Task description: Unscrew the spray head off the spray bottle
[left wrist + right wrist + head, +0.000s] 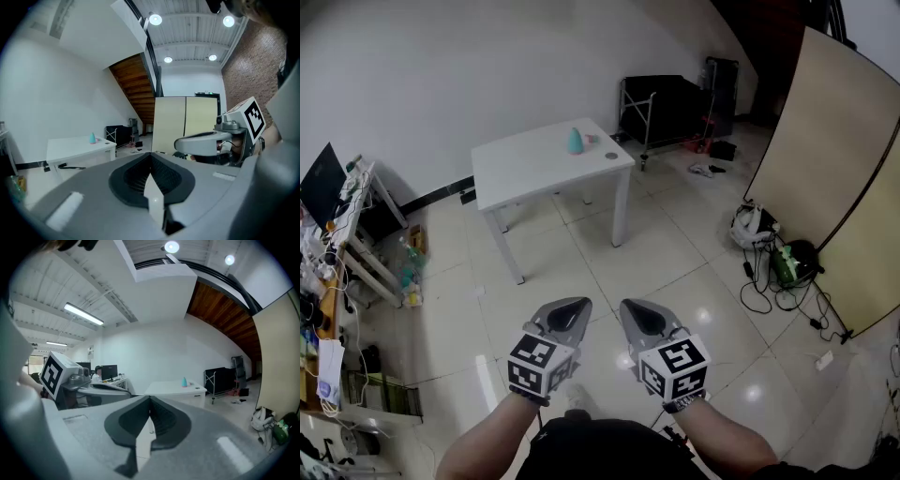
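Head view: bottle [575, 142] stands upright on table [525, 167], well ahead of your left gripper [569, 307], which looks slightly nearer than right gripper [637, 313]; both pressed together, empty.

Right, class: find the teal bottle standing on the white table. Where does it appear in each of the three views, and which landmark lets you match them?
Head view: the teal bottle is at upper centre, toward the far edge of the white table.
Left gripper view: small, left of centre, on the tabletop.
Right gripper view: small, right of centre, on the tabletop.
Shared landmark: the white table itself, with the black cart beside it.
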`<state>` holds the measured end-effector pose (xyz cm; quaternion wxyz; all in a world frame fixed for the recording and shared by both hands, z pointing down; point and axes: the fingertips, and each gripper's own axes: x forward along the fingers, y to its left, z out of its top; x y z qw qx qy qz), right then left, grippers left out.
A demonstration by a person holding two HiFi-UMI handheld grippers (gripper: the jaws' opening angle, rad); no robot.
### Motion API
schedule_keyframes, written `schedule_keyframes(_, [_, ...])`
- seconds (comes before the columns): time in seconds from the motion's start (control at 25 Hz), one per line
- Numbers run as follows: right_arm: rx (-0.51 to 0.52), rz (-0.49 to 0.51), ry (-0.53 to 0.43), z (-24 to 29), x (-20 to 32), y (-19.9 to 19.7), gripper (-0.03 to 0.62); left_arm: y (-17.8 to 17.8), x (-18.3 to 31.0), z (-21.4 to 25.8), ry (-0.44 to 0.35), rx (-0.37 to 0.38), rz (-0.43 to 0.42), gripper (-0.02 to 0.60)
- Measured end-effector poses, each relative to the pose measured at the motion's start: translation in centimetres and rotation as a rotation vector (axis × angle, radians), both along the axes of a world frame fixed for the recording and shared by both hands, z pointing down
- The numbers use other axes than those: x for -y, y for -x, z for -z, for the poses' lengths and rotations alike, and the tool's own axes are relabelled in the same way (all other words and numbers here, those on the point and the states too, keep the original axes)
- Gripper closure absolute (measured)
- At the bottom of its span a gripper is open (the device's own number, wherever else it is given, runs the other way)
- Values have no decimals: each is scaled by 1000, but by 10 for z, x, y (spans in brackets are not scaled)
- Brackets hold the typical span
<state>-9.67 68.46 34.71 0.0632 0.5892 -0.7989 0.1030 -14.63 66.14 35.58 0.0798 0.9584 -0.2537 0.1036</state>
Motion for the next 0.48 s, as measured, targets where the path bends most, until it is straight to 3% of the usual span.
schedule_keyframes(0.48, [-22, -18, 8, 8, 89, 25, 602, 24, 87, 5, 11, -17, -22, 566])
